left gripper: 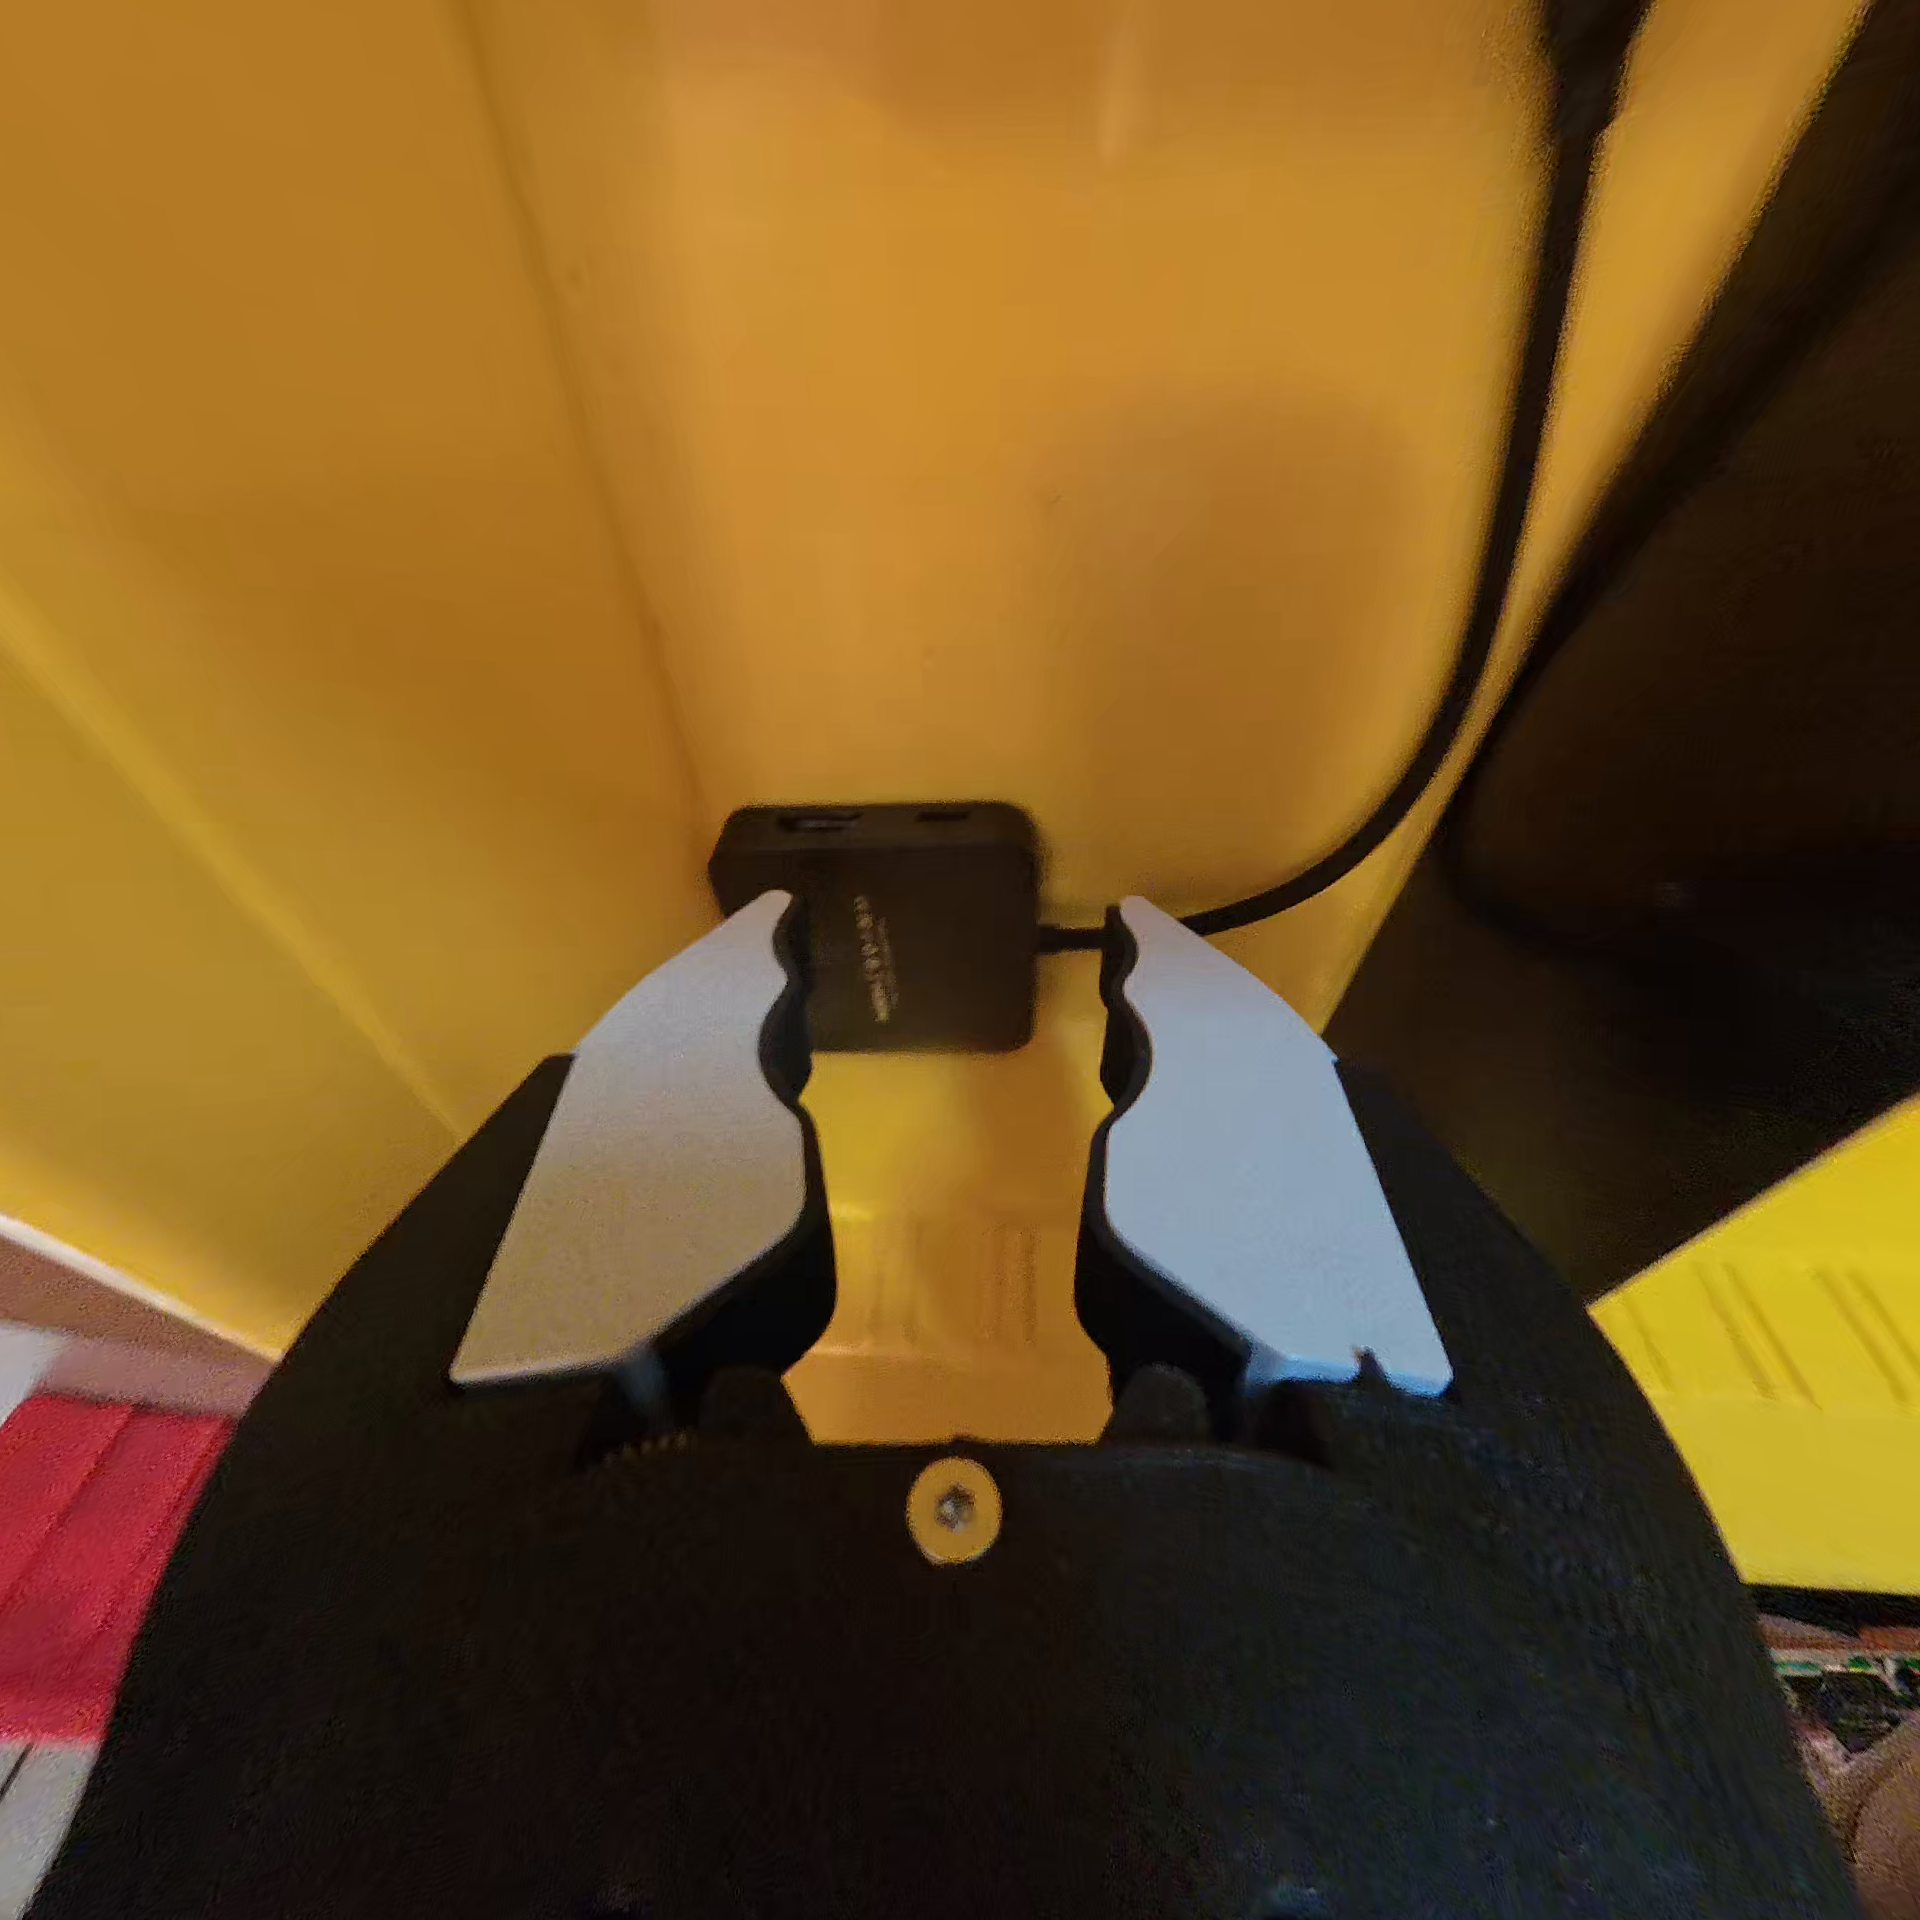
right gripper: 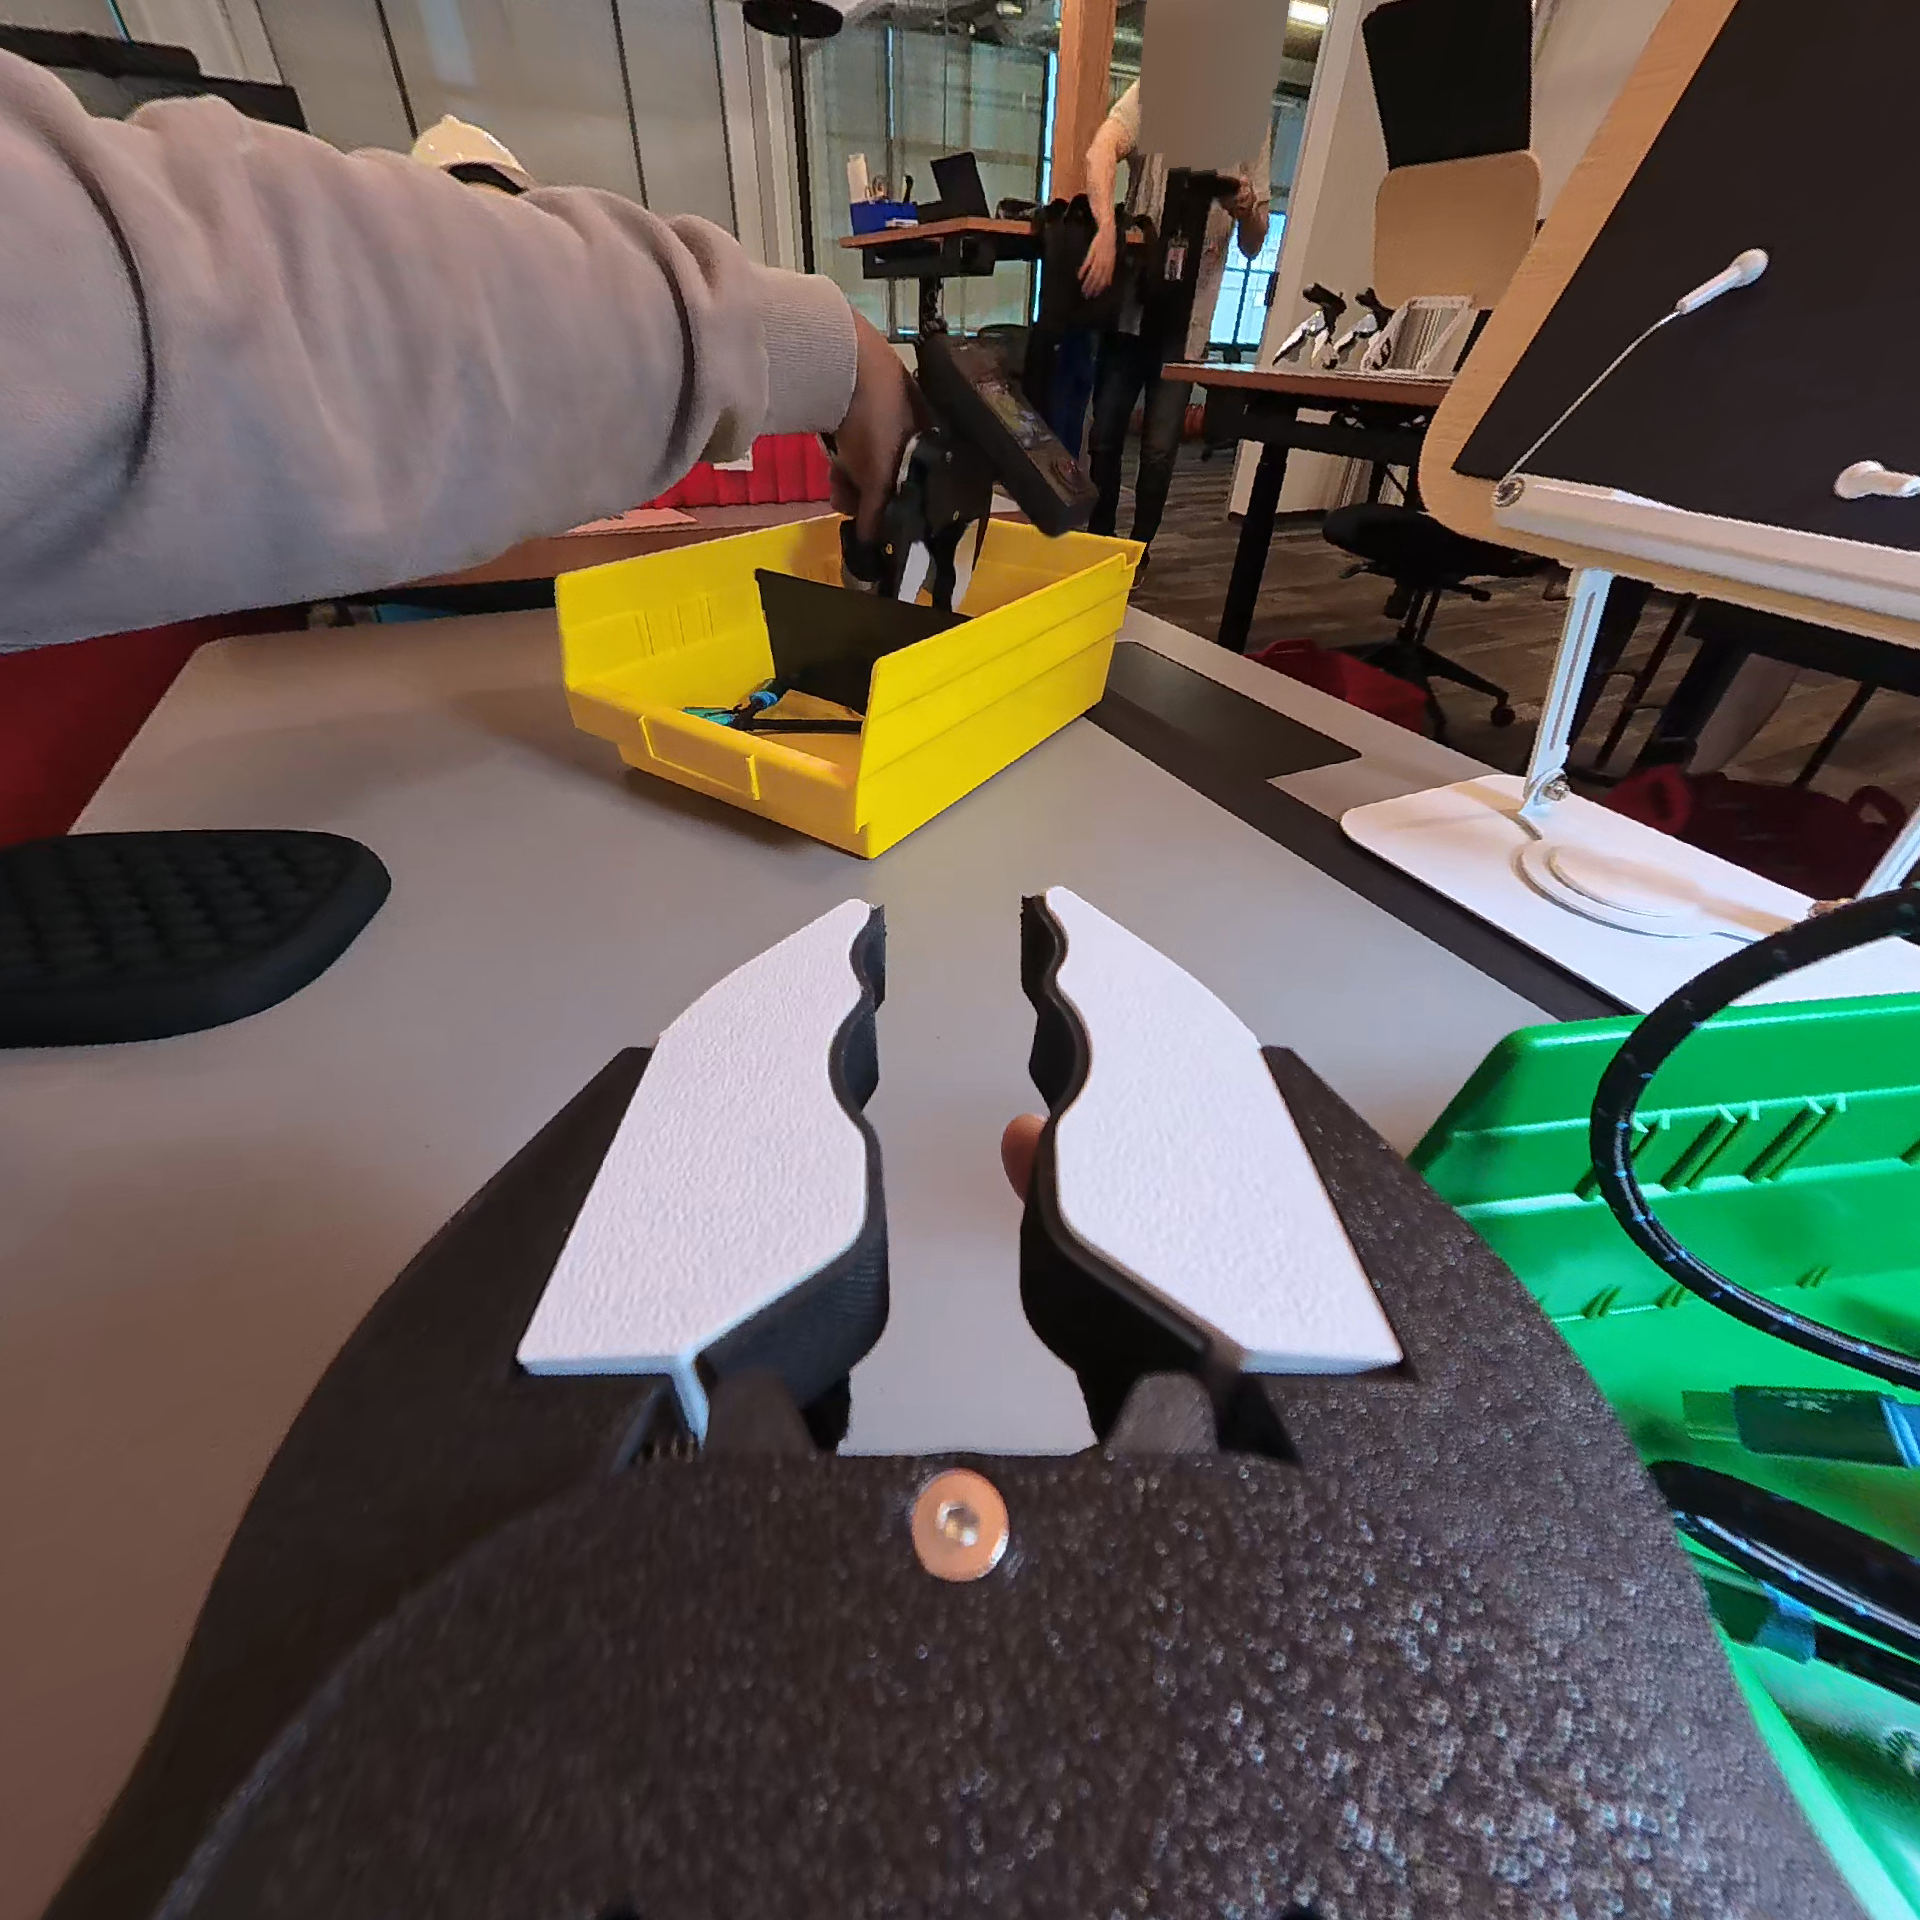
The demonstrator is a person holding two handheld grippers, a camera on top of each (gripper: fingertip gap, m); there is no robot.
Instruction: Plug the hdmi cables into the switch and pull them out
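Observation:
In the left wrist view a small black switch box (left gripper: pixel 914 935) lies on the floor of a yellow bin (left gripper: pixel 416 623), against its far wall, with two ports on its far edge. A black cable (left gripper: pixel 1496 582) runs from its right side up and out. My left gripper (left gripper: pixel 945 914) is open, its jaws standing either side of the switch, not gripping it. My right gripper (right gripper: pixel 954 904) is open and empty above the grey table (right gripper: pixel 468 935). The right wrist view shows the left gripper (right gripper: pixel 935 551) reaching down into the yellow bin (right gripper: pixel 935 727). Black cables (right gripper: pixel 1642 1195) lie in a green bin (right gripper: pixel 1714 1247).
A black divider (right gripper: pixel 831 644) stands inside the yellow bin, with cables in its near compartment. A black wrist pad (right gripper: pixel 156 925) lies at the left. A white stand (right gripper: pixel 1558 852) holds a tilted board at the right. A person stands by desks in the background. The grippers' ends are close to 50 centimeters from one another.

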